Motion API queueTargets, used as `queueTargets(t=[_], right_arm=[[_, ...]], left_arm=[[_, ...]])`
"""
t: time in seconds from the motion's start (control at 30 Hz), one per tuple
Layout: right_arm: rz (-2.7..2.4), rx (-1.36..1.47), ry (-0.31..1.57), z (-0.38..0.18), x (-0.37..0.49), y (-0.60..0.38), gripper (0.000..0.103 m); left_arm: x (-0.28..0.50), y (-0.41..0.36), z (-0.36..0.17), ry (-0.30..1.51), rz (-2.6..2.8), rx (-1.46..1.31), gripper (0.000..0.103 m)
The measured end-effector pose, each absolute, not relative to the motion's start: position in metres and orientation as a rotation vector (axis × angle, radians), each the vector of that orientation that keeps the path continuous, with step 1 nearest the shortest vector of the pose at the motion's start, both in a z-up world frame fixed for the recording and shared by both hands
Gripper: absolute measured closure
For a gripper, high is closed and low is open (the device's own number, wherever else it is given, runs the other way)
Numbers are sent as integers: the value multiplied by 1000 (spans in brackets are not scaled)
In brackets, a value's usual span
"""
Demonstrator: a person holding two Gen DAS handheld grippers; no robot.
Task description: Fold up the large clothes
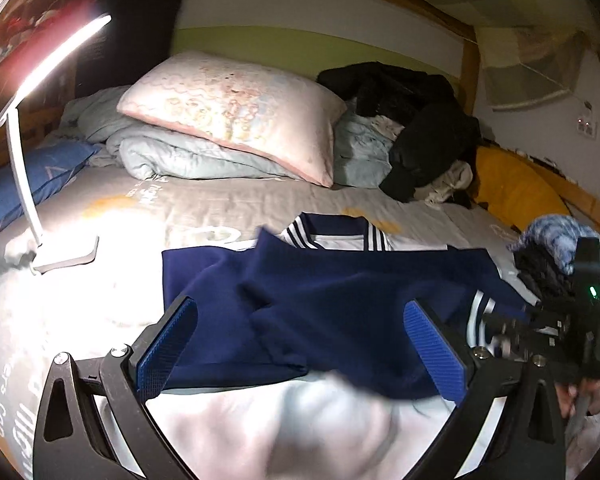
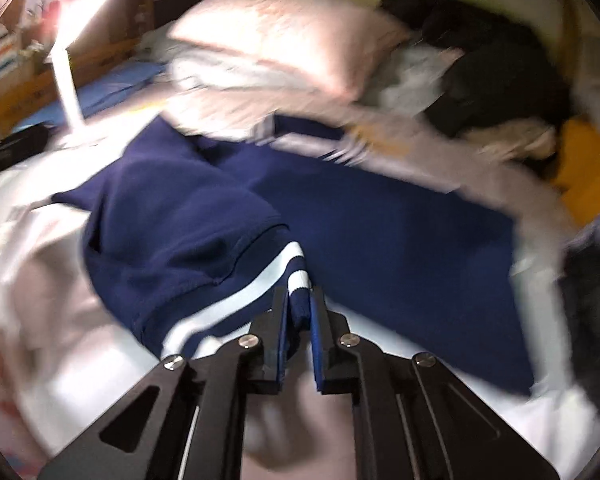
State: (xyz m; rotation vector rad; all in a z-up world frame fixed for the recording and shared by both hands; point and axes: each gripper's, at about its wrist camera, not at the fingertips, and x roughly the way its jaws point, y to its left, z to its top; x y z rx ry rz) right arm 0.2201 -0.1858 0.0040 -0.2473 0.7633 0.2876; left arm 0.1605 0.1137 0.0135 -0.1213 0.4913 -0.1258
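Observation:
A navy and white jacket (image 1: 340, 280) with striped collar and cuffs lies spread on the bed, its navy sleeves folded across the white body. My left gripper (image 1: 300, 336) is open and empty, hovering just above the jacket's near part. My right gripper (image 2: 299, 312) is shut on the striped cuff (image 2: 292, 276) of a navy sleeve and holds it lifted over the jacket (image 2: 380, 232). The right gripper also shows at the right edge of the left wrist view (image 1: 556, 328). The right wrist view is blurred.
A lit white desk lamp (image 1: 40, 128) stands on the bed at the left. A pink pillow (image 1: 236, 112) on a folded quilt and a pile of black clothes (image 1: 412, 120) lie at the far end. More clothes (image 1: 556, 248) lie at the right.

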Motion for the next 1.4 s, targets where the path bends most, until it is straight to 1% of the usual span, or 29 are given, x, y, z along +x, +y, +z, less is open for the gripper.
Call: queueTargets(t=[0.17,0.33,0.5,0.87,0.97,1.07,1.1,1.17,1.23,1.3,1.37,1.4], right_arm=[[102,-222,677,24,267,-223,94],[-55,-235,601,38,290,-245,94],[-106,-218,617,35,303,-267,94],[-148,-230,572,37,316,-275,94],[-151,-232,613,28,324,-277,94],[-119,-150,678,26,323,-284,93],[-110,-142,668,29,321,-284,90],[-130,-169,619,41,310,-281,53],[-123,-166,579,51,300,-280,51],[-72,-120,586,59,292,-282,43],[-13,-60,590,64,277,-284,22],[2,-45,589,66,267,-284,19]], left_arm=[[168,121,10,509,-98,-150,1],[187,122,-13,635,-99,-200,1],[196,118,-30,699,-67,-203,1],[188,116,-26,669,-48,-154,1],[186,111,-24,651,-56,-117,1],[181,102,-16,628,-86,-65,1],[178,101,-12,613,-102,-58,1],[173,98,-4,584,-123,-43,1],[170,96,2,564,-126,-26,1],[167,96,5,554,-128,-23,1],[164,97,8,553,-133,-32,1],[163,97,8,550,-134,-33,1]])
